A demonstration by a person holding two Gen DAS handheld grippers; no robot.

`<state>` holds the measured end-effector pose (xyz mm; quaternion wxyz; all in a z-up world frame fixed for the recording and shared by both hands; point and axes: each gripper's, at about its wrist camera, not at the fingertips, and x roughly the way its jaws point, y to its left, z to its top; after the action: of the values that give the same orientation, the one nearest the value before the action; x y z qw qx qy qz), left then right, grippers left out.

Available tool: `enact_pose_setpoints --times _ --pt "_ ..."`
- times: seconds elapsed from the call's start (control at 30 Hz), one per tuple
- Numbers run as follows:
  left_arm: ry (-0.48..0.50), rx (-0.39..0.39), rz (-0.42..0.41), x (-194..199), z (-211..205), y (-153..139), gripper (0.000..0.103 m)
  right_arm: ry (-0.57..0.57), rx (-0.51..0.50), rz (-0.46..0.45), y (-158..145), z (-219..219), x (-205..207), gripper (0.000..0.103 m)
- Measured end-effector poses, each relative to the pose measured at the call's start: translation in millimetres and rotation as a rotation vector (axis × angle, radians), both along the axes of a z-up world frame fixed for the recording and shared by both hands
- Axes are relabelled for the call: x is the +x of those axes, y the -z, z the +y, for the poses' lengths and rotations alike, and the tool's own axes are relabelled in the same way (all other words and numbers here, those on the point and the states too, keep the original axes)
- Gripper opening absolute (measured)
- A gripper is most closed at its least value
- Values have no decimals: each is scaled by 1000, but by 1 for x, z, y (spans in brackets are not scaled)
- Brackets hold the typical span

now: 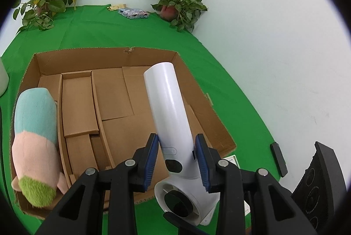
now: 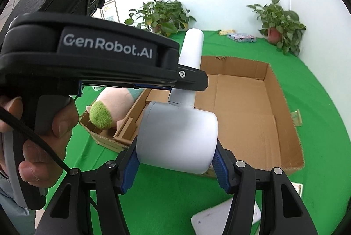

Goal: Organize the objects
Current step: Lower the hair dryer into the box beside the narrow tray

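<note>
My left gripper [image 1: 176, 160] has its blue pads pressed on the handle of the white hair dryer [image 1: 169, 116], just above the fan housing, beside the small dark display and button panel; my right gripper [image 2: 175, 167] pinches the barrel end of the same dryer, pads against both flanks of the rounded body; so the dryer hangs between two grips, off the cloth, its handle tilted up and away over the near edge of the cardboard box [image 1: 210, 103].

Handling judgement: rigid plastic shell, smooth and somewhat glossy, so likely slippery under the pads; probably moderate weight, concentrated in the motor end, which would tend to swing if held by the handle alone; the two-point hold counters that. Best purchase seems the handle neck, where the section is narrow; the barrel is wide and curved, a less secure seat.

Outward: the box lies open on the green tablecloth [image 1: 109, 26], with cardboard dividers [image 1: 76, 103] to the left and a bare floor to the right; a plush toy [image 1: 35, 138], blue, pink and green, fills the leftmost compartment. The wide right section looks the likely place for the dryer.

Further: two potted plants [image 1: 179, 4] at the back by the wall; a small patterned packet [image 1: 133, 13] between them; a white flat device [image 2: 219, 219] on the cloth below my right gripper.
</note>
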<state>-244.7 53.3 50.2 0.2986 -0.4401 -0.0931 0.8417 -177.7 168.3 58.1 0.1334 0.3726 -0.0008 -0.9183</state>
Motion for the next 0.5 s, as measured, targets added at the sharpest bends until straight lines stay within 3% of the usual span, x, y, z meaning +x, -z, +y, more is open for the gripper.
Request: enact_pose_setpoints --times 0.5 --pt "-29 -75 -198 -68 7 80 33 -26 -89 -276 72 4 -82 57"
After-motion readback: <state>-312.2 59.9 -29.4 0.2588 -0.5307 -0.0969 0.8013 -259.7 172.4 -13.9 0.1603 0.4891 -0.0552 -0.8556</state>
